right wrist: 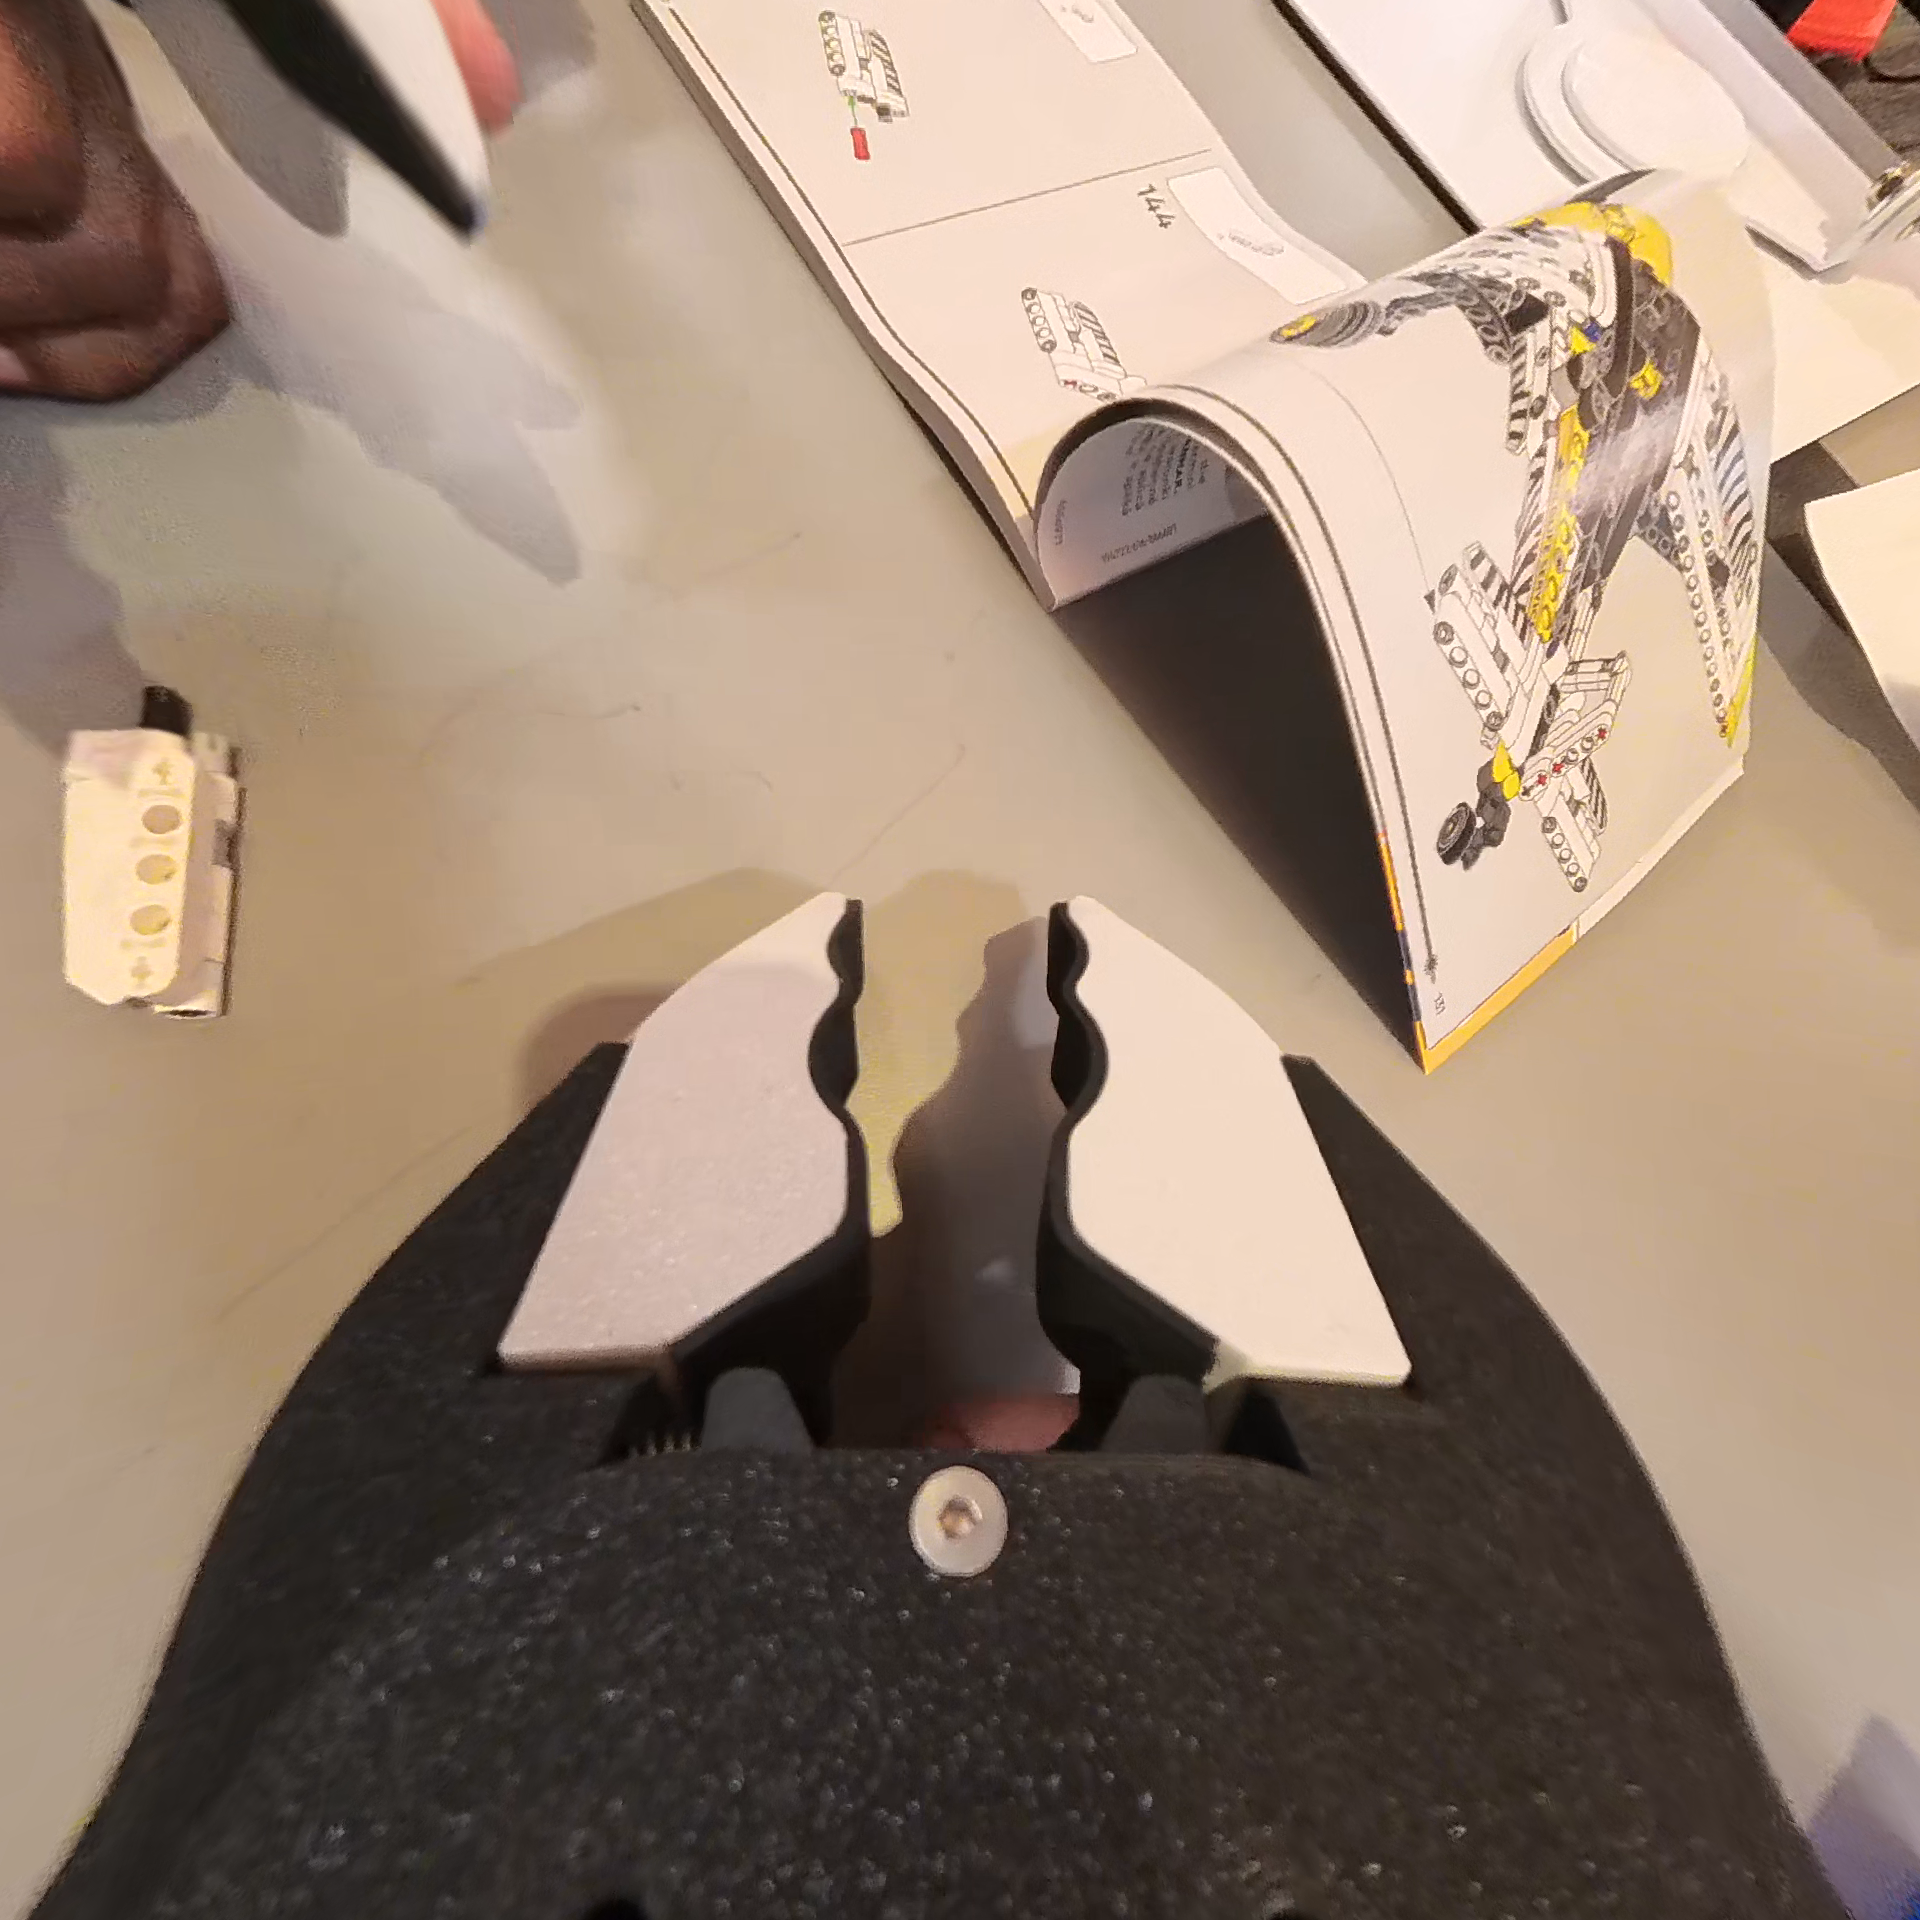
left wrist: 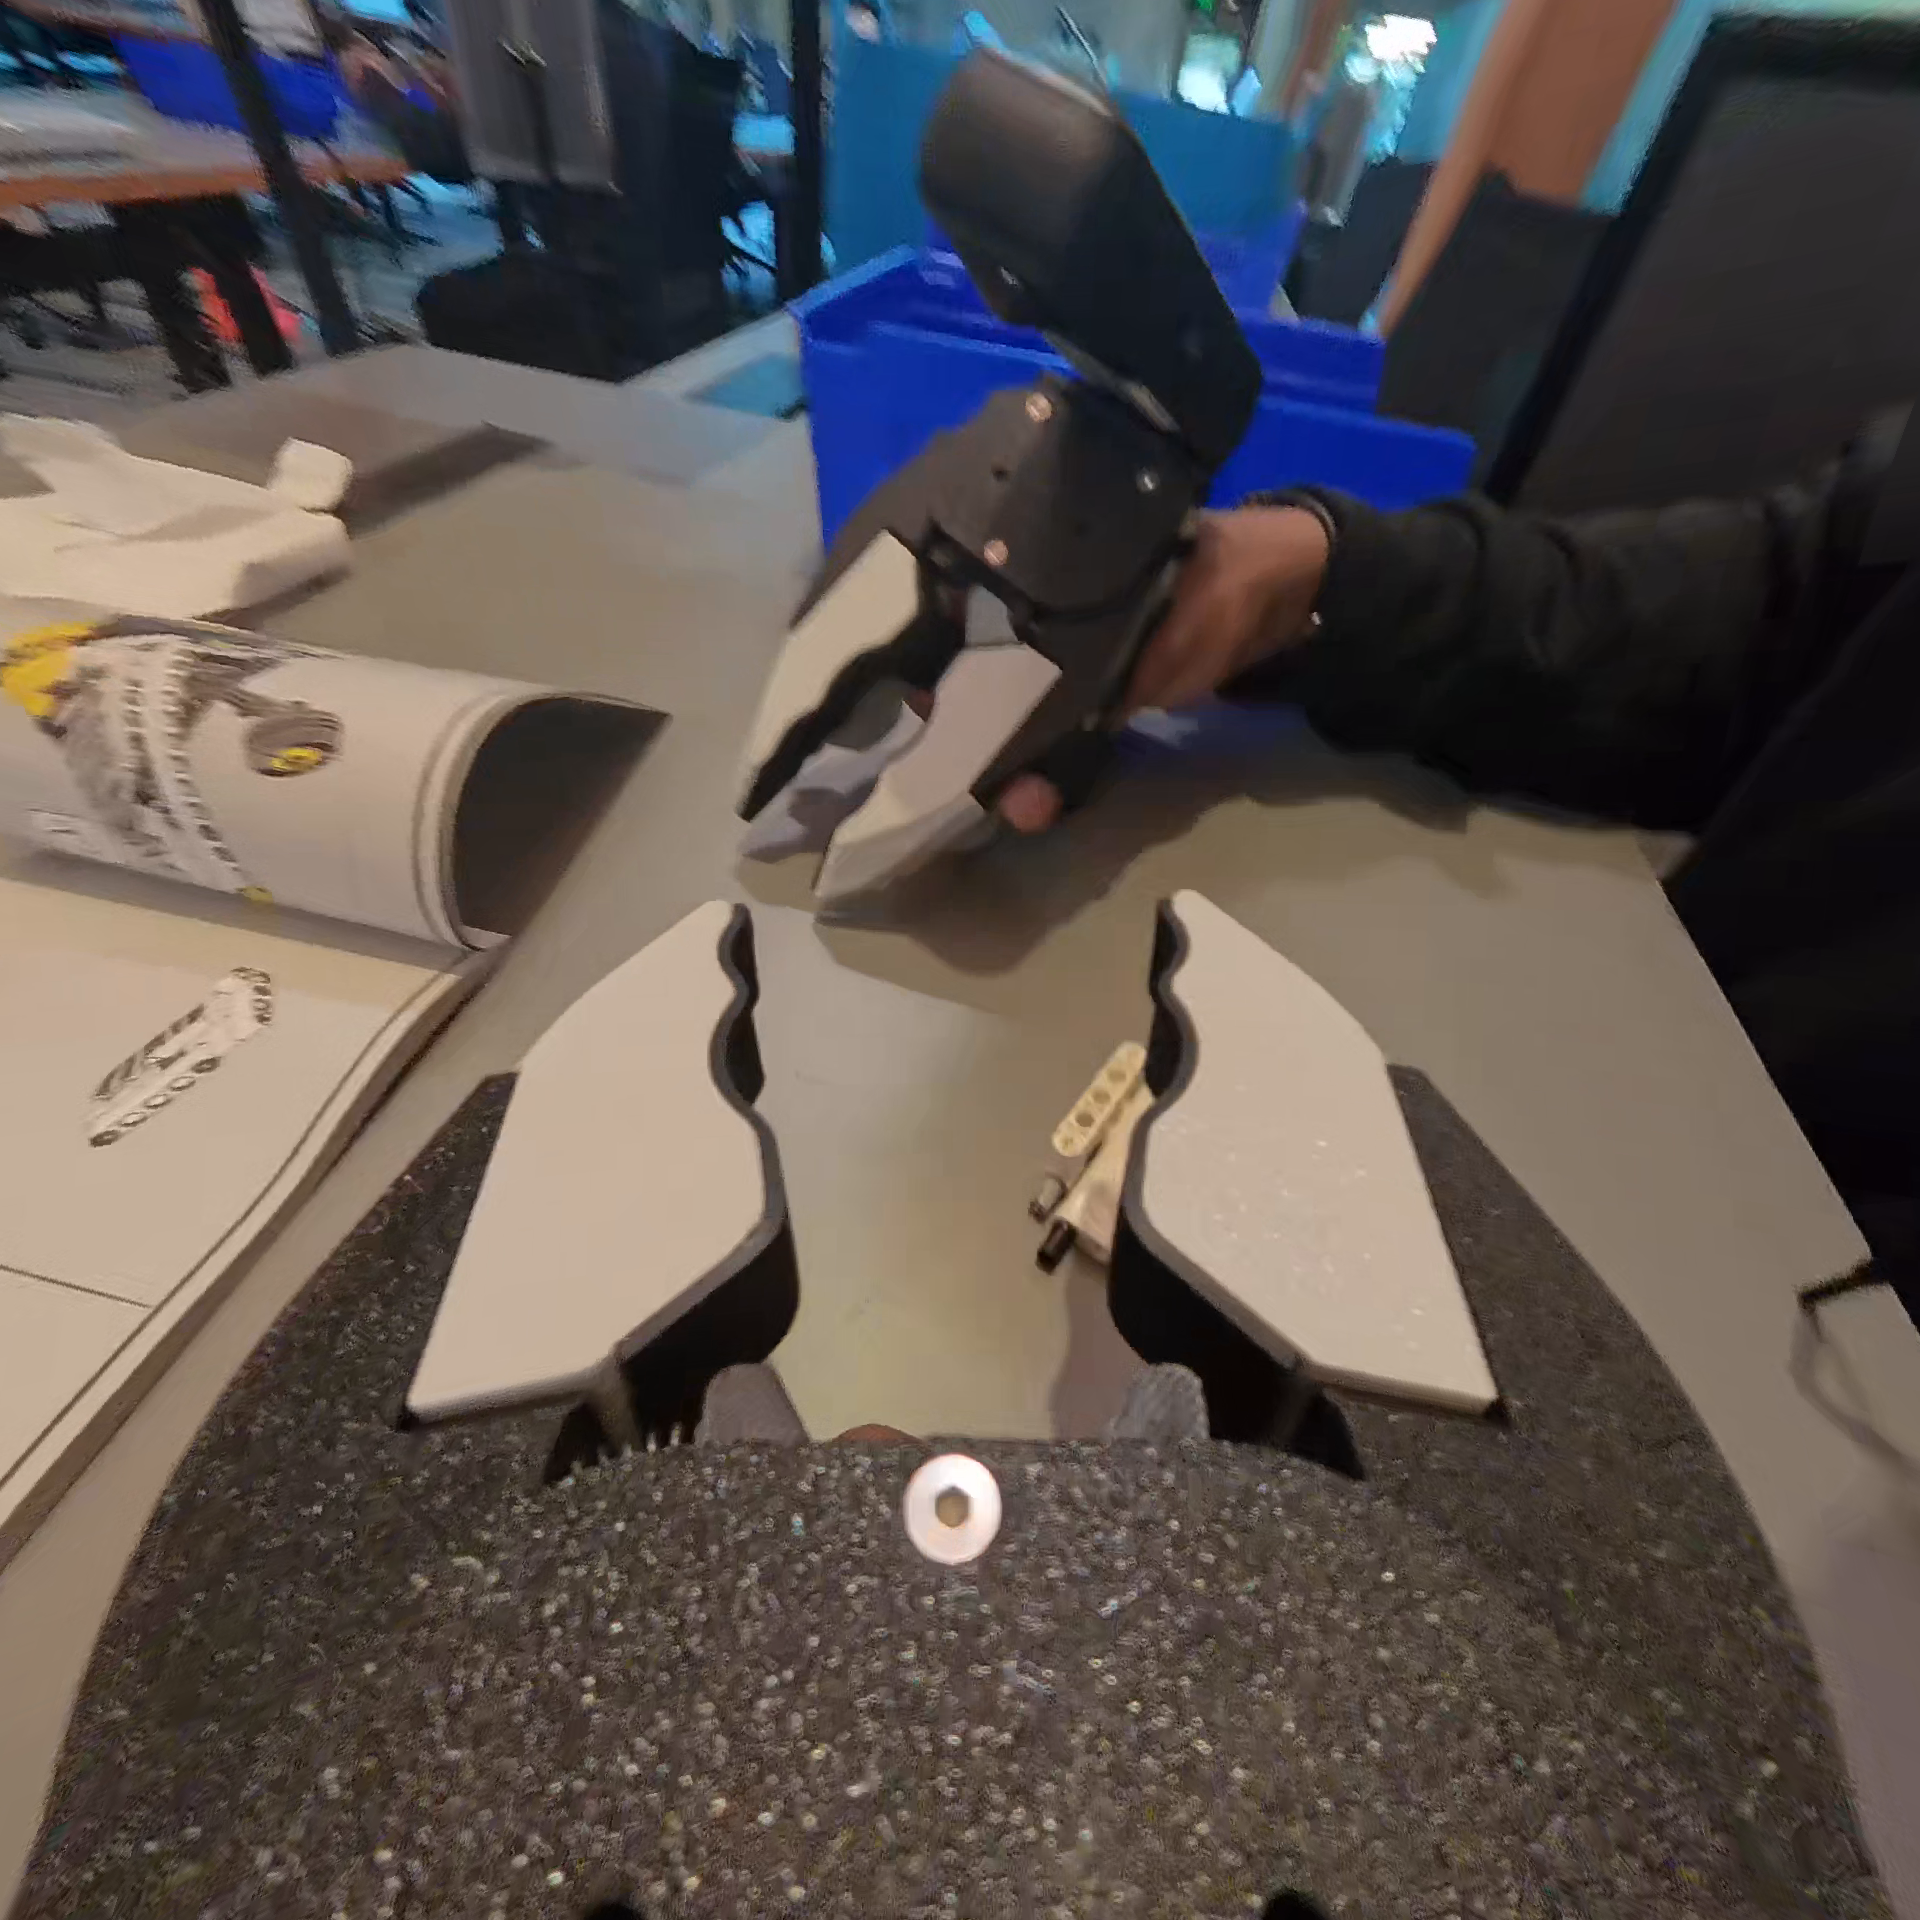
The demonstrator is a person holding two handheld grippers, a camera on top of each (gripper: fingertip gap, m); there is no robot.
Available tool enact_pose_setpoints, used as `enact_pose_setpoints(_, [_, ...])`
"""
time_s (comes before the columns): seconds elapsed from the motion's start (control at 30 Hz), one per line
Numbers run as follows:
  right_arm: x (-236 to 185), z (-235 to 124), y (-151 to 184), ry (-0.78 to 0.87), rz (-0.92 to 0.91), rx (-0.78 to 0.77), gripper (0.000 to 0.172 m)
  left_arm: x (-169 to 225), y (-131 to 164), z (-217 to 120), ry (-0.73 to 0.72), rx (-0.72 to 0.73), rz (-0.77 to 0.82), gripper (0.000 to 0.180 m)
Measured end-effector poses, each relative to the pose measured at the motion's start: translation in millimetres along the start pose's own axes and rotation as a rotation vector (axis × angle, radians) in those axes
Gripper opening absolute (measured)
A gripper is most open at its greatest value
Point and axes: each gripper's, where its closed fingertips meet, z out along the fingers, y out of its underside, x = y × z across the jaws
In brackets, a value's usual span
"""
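Bricks sit loose on the grey table (right wrist: 675,623): a small white perforated-beam assembly (left wrist: 1091,1153) lies just inside the wide-open, empty left gripper (left wrist: 956,925) (untouched). The right gripper (right wrist: 956,920), half open, holds nothing, near the open instruction booklet (right wrist: 1351,499).

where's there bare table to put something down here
Bare table lies between the small white brick assembly and the open instruction booklet, ahead of the right gripper, whose jaws are empty. The patch between the left gripper's wide-apart jaws is mostly free; the assembly lies by its right finger. It is crowded toward the booklet and the blue bins.
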Motion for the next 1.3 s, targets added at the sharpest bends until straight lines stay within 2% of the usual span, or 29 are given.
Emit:
enact_pose_setpoints(0.2, [-1.4,-0.4,-0.4,0.006,-0.011,0.001,0.03,20.3,15.1,-2.7,0.131,-0.086,0.088,0.076])
enact_pose_setpoints(0.43, [-3.9,-0.6,-0.6,0.005,-0.022,-0.001,0.025,13.0,50.2,1.1,0.064,-0.326,0.213,0.067])
enact_pose_setpoints(0.67, [-4.6,-0.7,-0.7,0.009,-0.028,-0.002,0.023,21.9,69.9,5.4,0.08,-0.451,0.337,0.067])
enact_pose_setpoints(0.9, [-5.7,-1.0,-1.1,0.016,-0.042,-0.003,0.021,26.1,70.2,4.5,0.097,-0.448,0.345,0.048])
enact_pose_setpoints(1.03, [-8.3,-1.7,-1.6,0.017,-0.064,0.001,0.019,26.1,72.3,2.0,0.1,-0.463,0.327,0.045])
enact_pose_setpoints(1.3, [-58.0,-4.0,-7.0,-0.206,-0.16,0.017,0.036,24.1,73.8,0.5,0.082,-0.483,0.307,0.041])
